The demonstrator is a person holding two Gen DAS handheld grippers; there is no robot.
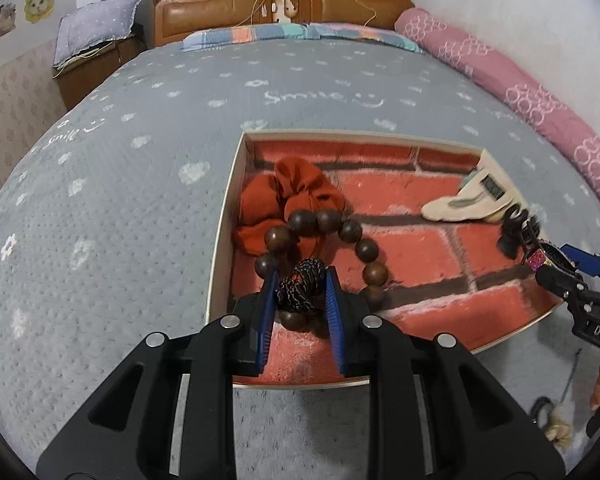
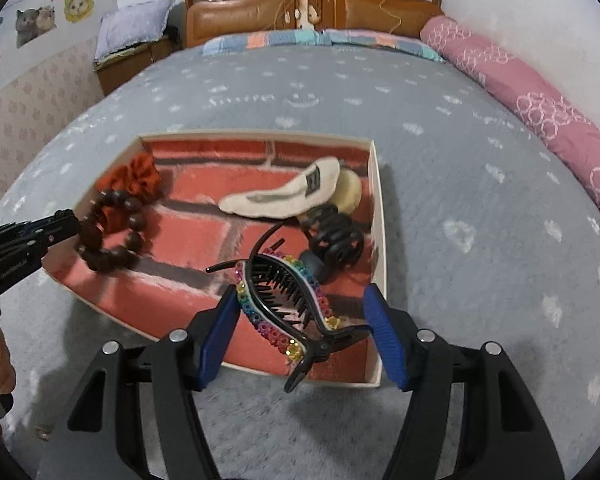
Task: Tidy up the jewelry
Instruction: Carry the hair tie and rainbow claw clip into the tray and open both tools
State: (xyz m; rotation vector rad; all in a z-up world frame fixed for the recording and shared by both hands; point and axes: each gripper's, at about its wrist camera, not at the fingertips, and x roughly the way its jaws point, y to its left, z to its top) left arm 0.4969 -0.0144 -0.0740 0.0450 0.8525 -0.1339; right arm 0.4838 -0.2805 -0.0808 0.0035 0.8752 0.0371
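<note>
A shallow box (image 1: pixel 225 216) with a red brick-print lining lies on the bed; it also shows in the right wrist view (image 2: pixel 380 208). My left gripper (image 1: pixel 300 280) is shut on the black cord knot of a brown wooden bead bracelet (image 1: pixel 324 222), held over the box's left part; the bracelet shows in the right wrist view (image 2: pixel 112 236). My right gripper (image 2: pixel 300 300) is open around a rainbow-studded black hair clip (image 2: pixel 284 304) at the box's near right corner; whether the clip touches the fingers is unclear.
In the box lie a rust-red scrunchie (image 1: pixel 284 196), a cream fuzzy hair clip (image 2: pixel 288 192), a black claw clip (image 2: pixel 336 238) and a pale round item (image 2: pixel 350 194). A pink rolled blanket (image 2: pixel 540 112) lies along the right wall. A small item (image 1: pixel 556 428) lies on the bedspread.
</note>
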